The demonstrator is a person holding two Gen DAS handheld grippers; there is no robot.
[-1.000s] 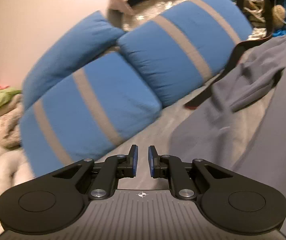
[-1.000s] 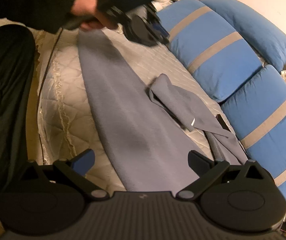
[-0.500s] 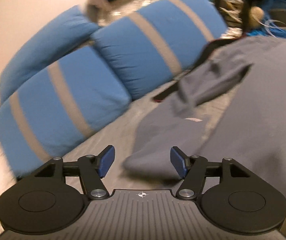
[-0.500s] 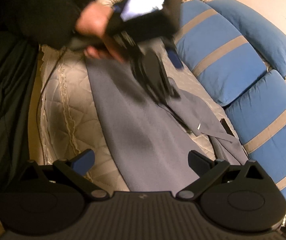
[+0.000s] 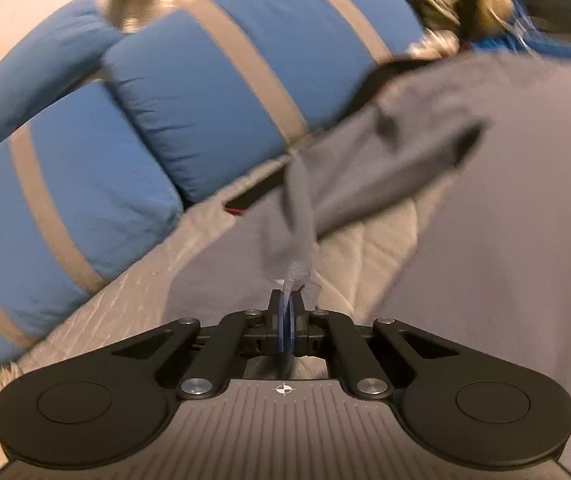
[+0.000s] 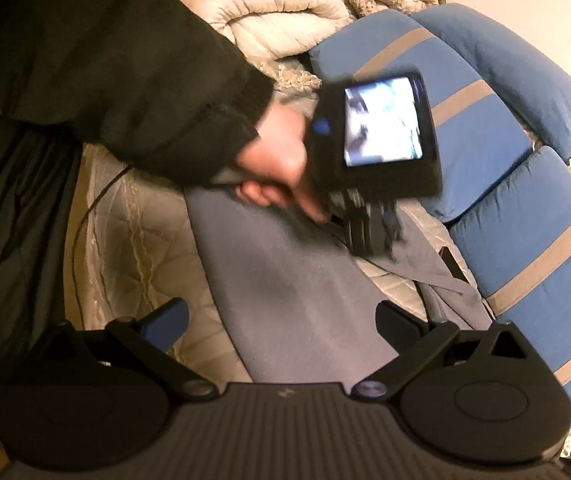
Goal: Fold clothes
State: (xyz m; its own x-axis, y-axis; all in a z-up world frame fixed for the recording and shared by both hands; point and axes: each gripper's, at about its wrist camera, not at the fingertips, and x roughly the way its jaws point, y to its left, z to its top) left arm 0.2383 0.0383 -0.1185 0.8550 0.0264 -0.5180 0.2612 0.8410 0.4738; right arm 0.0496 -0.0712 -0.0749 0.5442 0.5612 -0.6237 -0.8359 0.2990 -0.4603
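Note:
A grey-blue garment lies spread on a quilted white mattress. Its sleeve is drawn up into a taut peak. My left gripper is shut on the tip of that sleeve, the cloth pinched between the blue pads. In the right wrist view the same garment runs down the bed, and a hand in a black sleeve holds the left gripper low over the sleeve. My right gripper hovers over the garment's near end, jaws wide open, nothing between them.
Blue cushions with grey stripes line the bed's far side. A beige duvet is heaped at the head. Blue cable and clutter sit beyond the garment. Dark cloth hangs at the bed's left edge.
The left gripper moved down to the sleeve, opened wide around its end half a second ago, and has closed on the cloth. The right gripper stayed open and still.

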